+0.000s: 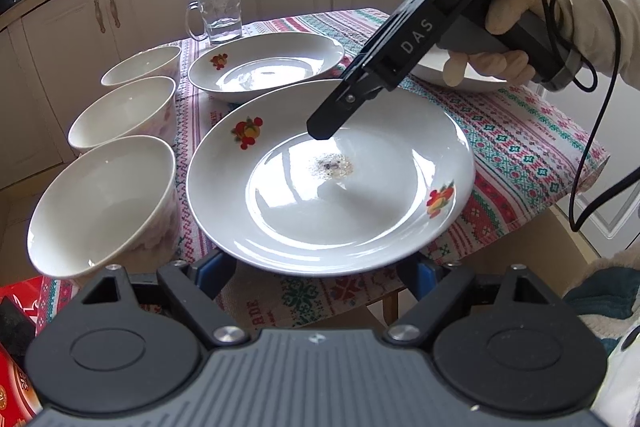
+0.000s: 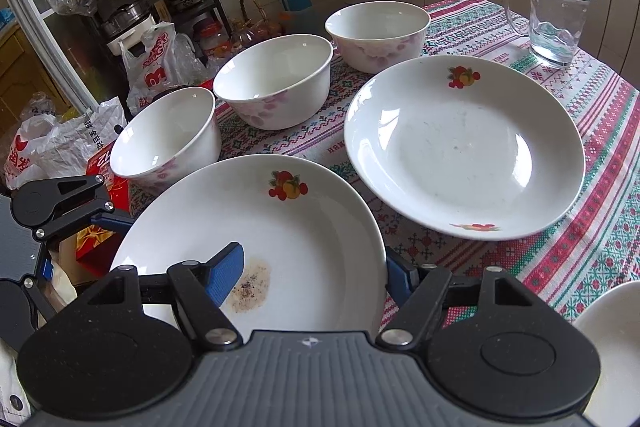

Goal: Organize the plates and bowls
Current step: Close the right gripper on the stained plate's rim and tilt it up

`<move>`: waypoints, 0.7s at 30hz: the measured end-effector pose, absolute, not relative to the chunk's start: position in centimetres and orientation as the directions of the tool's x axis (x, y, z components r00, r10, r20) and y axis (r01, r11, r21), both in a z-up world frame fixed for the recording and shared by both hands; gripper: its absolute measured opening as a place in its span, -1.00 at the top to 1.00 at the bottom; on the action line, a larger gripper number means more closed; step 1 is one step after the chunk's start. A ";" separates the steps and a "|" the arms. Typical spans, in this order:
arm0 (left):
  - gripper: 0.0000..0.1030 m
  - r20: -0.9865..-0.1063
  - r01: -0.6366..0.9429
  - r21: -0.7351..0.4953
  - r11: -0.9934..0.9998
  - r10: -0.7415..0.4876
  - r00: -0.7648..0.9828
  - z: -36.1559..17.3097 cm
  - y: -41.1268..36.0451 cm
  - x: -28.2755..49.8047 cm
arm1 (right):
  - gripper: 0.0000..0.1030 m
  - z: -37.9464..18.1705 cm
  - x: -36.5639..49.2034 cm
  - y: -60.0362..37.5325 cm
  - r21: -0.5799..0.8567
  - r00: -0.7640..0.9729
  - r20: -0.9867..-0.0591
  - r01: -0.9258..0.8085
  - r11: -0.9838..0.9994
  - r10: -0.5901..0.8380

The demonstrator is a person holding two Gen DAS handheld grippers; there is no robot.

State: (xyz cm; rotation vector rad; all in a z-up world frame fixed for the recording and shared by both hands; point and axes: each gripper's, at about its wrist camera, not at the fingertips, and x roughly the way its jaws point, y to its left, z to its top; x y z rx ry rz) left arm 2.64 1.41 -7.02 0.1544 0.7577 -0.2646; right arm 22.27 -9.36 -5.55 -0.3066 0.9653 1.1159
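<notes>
Three white bowls [image 1: 108, 199] stand in a row along the left edge of the table [image 1: 532, 155]. Just beside them lies the crumb-marked plate [image 1: 360, 211], its near rim sticking out over the table's edge. The left gripper [image 1: 320, 267] gapes wide and holds nothing, its fingertips hidden under that near rim. The right gripper [image 2: 314, 271] is partly open and straddles the plate's rim, one finger [image 2: 228, 267] inside and one outside, neither pressing. Behind sit a second plate [image 1: 276, 63] and a glass mug [image 1: 220, 15].

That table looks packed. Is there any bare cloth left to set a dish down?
Some. Bare tablecloth lies right of the far plate, below the glass mug. It is crowded on the left, where three bowls line the edge beside the near plate.
</notes>
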 end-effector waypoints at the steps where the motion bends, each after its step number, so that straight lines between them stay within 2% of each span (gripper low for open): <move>1: -0.69 -0.696 0.294 0.044 0.955 -0.182 0.695 -7.0 1.4 2.6 | -0.52 -5.5 22.2 -9.5 0.241 0.104 -0.779 -0.861 0.449 0.618; 21: -0.76 -0.676 0.371 0.012 0.928 -0.266 0.687 -7.9 2.2 3.2 | -0.62 -6.6 22.7 -9.6 0.281 0.056 -0.780 -0.859 0.428 0.624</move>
